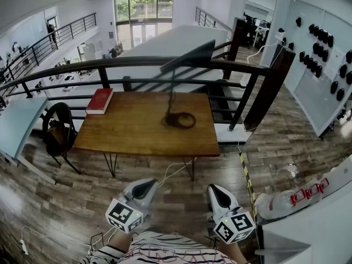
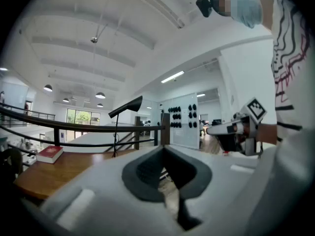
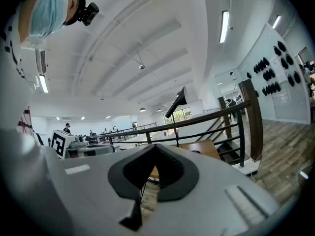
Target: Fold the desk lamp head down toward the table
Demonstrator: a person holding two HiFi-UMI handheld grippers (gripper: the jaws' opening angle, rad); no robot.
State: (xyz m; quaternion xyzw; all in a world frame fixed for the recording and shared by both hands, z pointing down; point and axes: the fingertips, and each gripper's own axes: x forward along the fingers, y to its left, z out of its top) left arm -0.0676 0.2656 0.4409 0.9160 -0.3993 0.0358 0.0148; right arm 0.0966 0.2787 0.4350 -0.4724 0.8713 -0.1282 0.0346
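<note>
Lamp: the lamp stands on the table, toward the back and right of the middle.
Base: the round base lies flat on the wood and carries a thin upright stem.
Head: the head sits high on that stem and slants. In my head view it crosses the line of the railing behind the table.
Task state: not begun, as I judge it. The head is raised and nothing touches it.
Left gripper: my left gripper is low in front of my body and points level at the table. Its jaws are clenched together with nothing between them.
Right gripper: my right gripper is beside it and points the same way. Its jaws are also clenched on nothing.
Why so: I stand back from the table with bare floor between us. Both grippers are well apart from the lamp, so there is nothing for the jaws to grip.
Book: a red book lies at the far left corner, well apart from the lamp and clear of any reach toward it.
Cable: a pale cable drops from the near edge to the floor. I cannot tell whether it belongs to the lamp.
Chair: a black chair stands left of the table, out of my path.
Next move: I judge I must step to the near edge and reach over it. One gripper would take the head and the other would steady the base.
Risk: the stem looks slender, so a careless pull on the head could tip the whole lamp.
</note>
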